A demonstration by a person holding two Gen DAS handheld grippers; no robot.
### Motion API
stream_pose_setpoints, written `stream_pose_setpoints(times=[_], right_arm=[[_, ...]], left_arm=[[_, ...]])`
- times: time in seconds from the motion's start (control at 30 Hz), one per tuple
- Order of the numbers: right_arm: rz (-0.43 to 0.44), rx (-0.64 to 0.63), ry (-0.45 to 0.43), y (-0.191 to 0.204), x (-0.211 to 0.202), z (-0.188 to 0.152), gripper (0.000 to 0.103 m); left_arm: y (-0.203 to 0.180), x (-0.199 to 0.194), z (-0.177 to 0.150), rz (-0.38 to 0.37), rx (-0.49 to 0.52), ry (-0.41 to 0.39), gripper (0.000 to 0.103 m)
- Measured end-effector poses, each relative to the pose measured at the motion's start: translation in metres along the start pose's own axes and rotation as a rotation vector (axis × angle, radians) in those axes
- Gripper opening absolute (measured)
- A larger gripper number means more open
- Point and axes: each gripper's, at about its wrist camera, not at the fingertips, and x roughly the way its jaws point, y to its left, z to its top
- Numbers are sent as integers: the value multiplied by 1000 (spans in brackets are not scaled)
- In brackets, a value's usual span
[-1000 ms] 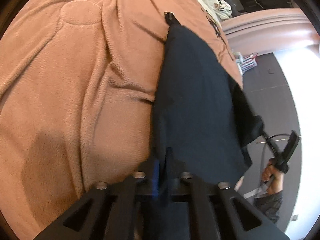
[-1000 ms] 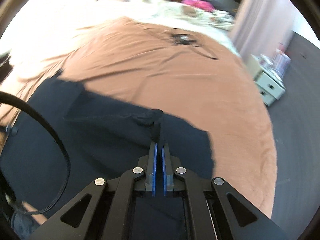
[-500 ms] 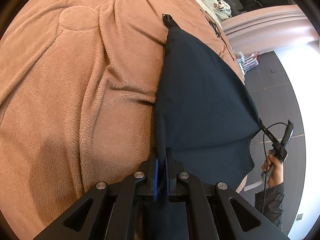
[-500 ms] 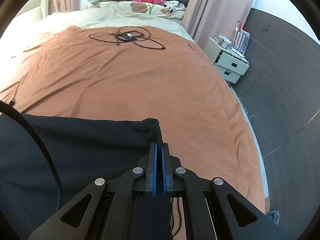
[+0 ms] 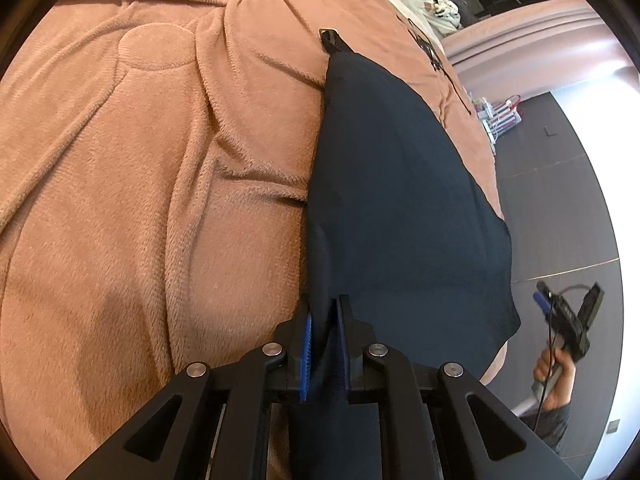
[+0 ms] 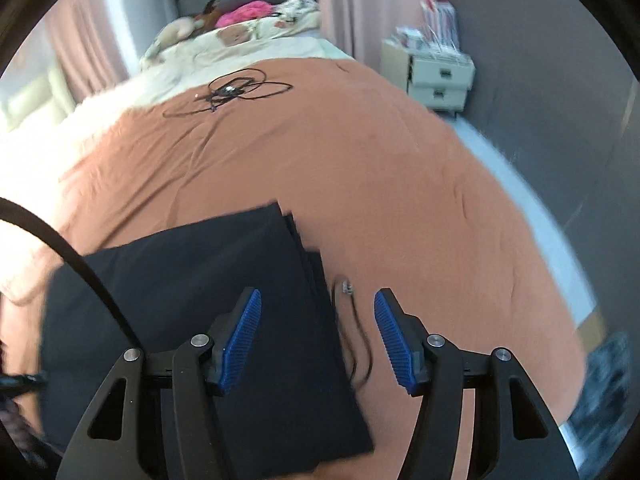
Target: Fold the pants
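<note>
While left fingers [image 5: 306,344] flank pants [image 5: 400,208], only right view shows cable [image 6: 236,90].

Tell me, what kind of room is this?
Most likely a bedroom. A big bed with a brown blanket fills the view, pillows and soft toys lie at its far end, and a small cream nightstand with drawers stands beside it. Dark pants lie on the blanket.
</note>
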Motion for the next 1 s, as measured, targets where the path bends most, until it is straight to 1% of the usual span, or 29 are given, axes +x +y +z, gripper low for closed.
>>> stream_pose_setpoints(times=[0.07,0.17,0.3,0.47,0.6,0.7,0.87,1.0], right_arm=[[49,78,0,-22,-8,-8,58],[99,166,1,-46,-16,-24,58],[151,234,24,-68,-21,-40,58],[258,343,34,-93,-21,-57,58],[331,386,41,-110,-14,-66,58],[365,412,54,-123,-4,-71,58],[440,520,43,-154,13,-79,58],[479,584,52,-174,30,-82,58]], left_arm=[[0,0,-1,1,-1,2,12],[-1,0,-1,3,-2,4,12],[-2,0,-2,6,-1,0,12],[-1,-1,-2,9,-7,3,12],[-3,-1,-2,18,-5,2,12],[-4,0,-2,23,-2,0,12],[-4,3,-2,26,-7,-1,12],[-4,4,-3,26,-9,4,12]])
